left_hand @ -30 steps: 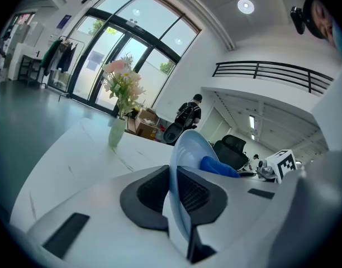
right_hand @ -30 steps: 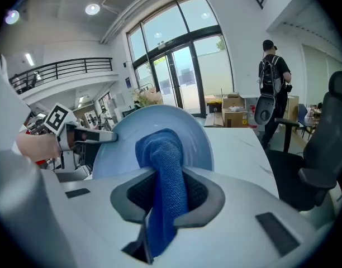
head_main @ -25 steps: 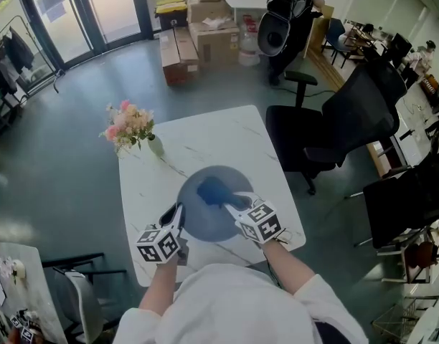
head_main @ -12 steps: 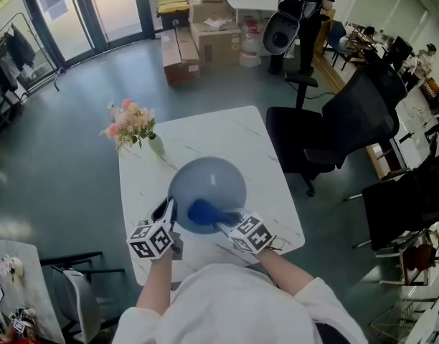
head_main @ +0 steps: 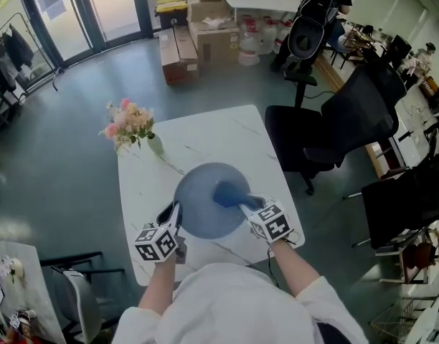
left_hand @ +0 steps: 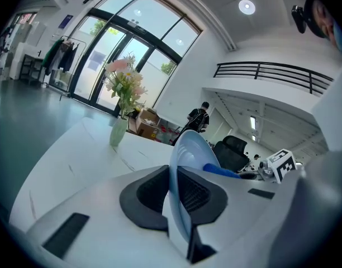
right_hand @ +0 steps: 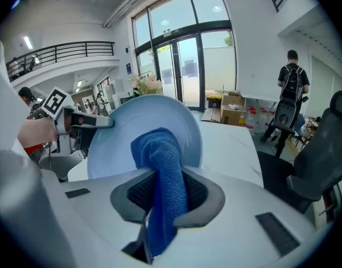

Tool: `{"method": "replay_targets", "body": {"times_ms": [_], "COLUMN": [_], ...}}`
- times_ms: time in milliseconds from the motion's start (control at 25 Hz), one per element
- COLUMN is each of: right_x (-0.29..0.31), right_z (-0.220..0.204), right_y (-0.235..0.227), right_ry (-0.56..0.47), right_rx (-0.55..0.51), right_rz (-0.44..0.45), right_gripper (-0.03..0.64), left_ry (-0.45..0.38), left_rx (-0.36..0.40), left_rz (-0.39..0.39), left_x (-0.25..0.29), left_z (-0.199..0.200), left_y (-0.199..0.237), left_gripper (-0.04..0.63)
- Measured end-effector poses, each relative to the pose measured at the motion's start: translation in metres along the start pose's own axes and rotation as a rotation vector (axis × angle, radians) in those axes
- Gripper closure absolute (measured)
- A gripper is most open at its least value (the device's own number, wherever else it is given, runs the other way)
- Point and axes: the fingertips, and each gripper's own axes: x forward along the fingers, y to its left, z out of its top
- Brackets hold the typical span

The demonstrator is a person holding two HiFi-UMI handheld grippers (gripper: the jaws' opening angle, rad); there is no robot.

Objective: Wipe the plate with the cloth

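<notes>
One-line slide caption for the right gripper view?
The blue cloth, clamped in the right hand-held gripper, presses on the light-blue plate held at its rim by the left hand-held gripper.

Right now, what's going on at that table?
A person is working with a gripper in each hand over the white marble table. The left gripper is clamped on the rim of a pale blue plate, holding it over the table. The right gripper is shut on a blue cloth, whose bunched end is pressed against the plate's face. A vase of pink flowers stands at the table's far left corner, apart from the work.
</notes>
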Motion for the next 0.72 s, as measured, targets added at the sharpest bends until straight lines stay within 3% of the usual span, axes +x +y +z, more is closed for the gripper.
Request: {"method": "replay_targets", "body": {"times_ms": [120, 240, 440, 720], "right_x": [0.0, 0.004, 0.024, 0.037], "right_z": [0.023, 0.049, 0.068, 0.046], "right_y": [-0.013, -0.008, 0.038, 0.105], "right_ry": [-0.028, -0.065, -0.078, -0.005], "right_rx": [-0.059, -0.102, -0.196, -0.226], "right_rz": [-0.052, -0.041, 0.069, 0.238], "right_gripper": [0.525, 0.525, 0.525, 0.525], "left_ry": [0.019, 0.04, 0.049, 0.029], "left_rx": [0.006, 0.016, 0.033, 0.045], "left_rz": [-0.015, -0.03, -0.04, -0.025], "left_x": [0.001, 0.002, 0.007, 0.01], "left_z": [-0.007, -0.013, -0.013, 0.001], "left_y": [-0.005, -0.011, -0.013, -0.006], "left_gripper": [0.552, 0.552, 0.552, 0.552]}}
